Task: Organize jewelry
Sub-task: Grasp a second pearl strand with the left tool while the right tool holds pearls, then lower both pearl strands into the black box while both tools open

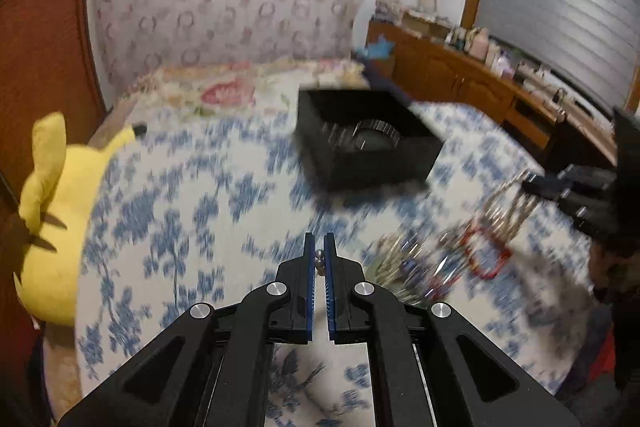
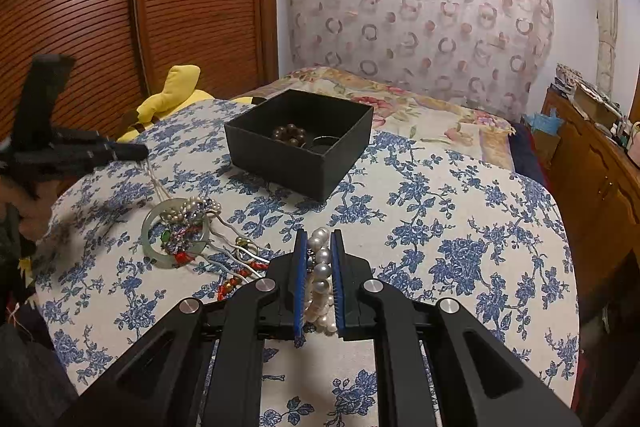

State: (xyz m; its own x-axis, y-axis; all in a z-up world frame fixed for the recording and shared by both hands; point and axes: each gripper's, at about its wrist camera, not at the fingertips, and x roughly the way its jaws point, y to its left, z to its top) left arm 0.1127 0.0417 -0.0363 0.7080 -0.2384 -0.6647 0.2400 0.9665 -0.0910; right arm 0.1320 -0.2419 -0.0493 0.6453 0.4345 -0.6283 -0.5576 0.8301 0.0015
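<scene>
Left gripper [image 1: 319,259]: is being kept clenched on a small metallic bead piece [image 1: 320,259]; in the right wrist view its tip [image 2: 136,150] is being seen at nine o'clock with pale cords [image 2: 160,187] trailing from it down to the pile, so a strand is judged to be caught in it.

Right gripper [image 2: 319,259]: is being held closed on a pearl bracelet [image 2: 322,267], whose pearls are being pressed between the blue pads [image 2: 301,275].

Black box [image 2: 296,143]: is being shown open at twelve o'clock on the blue-flowered cover [image 2: 440,227]; brown beads [image 2: 289,135] and a dark ring-shaped item beside them are already lying inside.

Loose pile [image 2: 180,235]: is being left on the cover at ten o'clock of the right gripper; a pale green bangle [image 2: 149,227], pearl clusters, red pieces and white cords are tangled together.

Progress: is being judged as partly done, with two items boxed, two in the grippers and the tangle not yet sorted.

Left wrist view only: the bead in the left jaws is being shown, as is a cabinet with bottles [image 1: 500,59] at two o'clock; the picture is blurred, so the pile cannot be read there.

Right wrist view only: the pile's pieces and the box contents are being shown sharply.

Yellow plush toy [image 1: 56,211]: is being seen at the cover's edge in both views.
</scene>
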